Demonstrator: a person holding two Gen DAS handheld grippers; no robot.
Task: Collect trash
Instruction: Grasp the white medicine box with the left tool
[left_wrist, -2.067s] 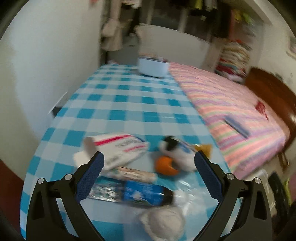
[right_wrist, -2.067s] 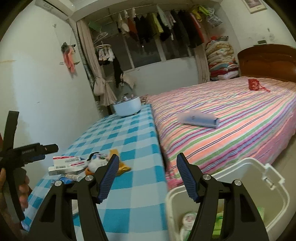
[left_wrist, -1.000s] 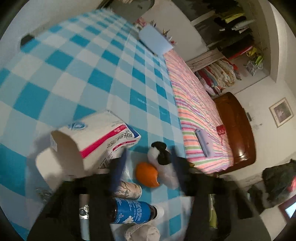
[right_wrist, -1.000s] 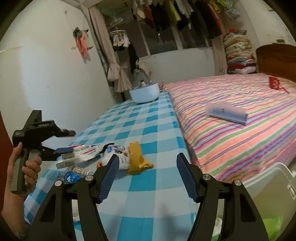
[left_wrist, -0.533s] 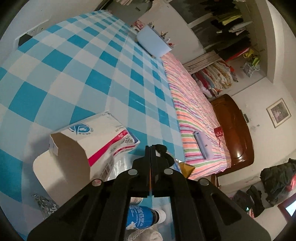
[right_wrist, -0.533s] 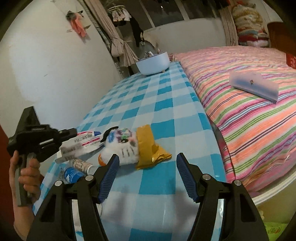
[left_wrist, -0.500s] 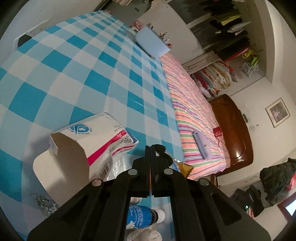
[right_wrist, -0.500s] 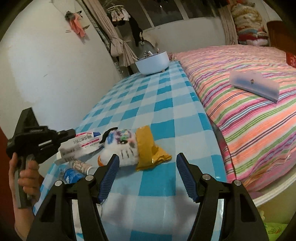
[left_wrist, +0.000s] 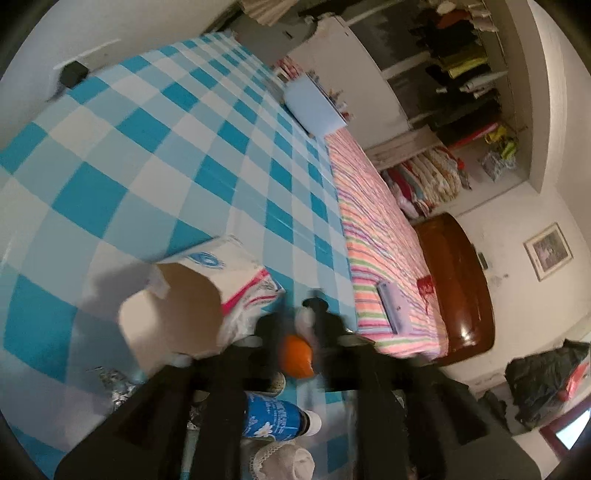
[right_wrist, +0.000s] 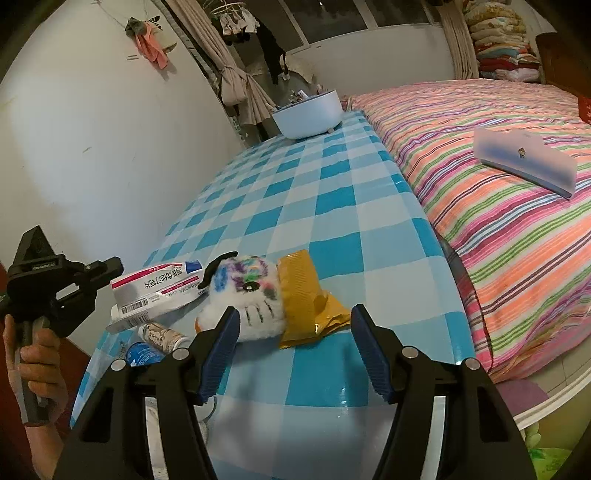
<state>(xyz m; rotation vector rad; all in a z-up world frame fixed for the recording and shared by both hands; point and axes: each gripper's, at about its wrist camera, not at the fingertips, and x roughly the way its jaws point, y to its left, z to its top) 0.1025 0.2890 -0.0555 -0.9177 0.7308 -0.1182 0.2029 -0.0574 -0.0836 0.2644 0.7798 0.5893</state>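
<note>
Across the lower half of the right wrist view, the right gripper stands with its blue-padded jaws spread and nothing between them, hovering over the blue-checked table. Just beyond its fingertips, at centre frame, lies a fuzzy white plush toy with scribbled colours, touching a crumpled yellow wrapper on its right. To the toy's left a white and red carton lies flat, with a small can and a blue-labelled bottle below it near the table's edge. At the left edge a hand holds the left gripper, whose tip reaches up to the carton. In the left wrist view that gripper is blurred at lower centre; its jaws have just been opening and now stand apart, an orange piece of rubbish showing in the gap, though not pinched. The carton's open end fills the left centre, the bottle sits at the bottom, with a white crumpled wad beneath it. A pale blue bowl stands at the table's far end, and a striped bed fills the right side.
</note>
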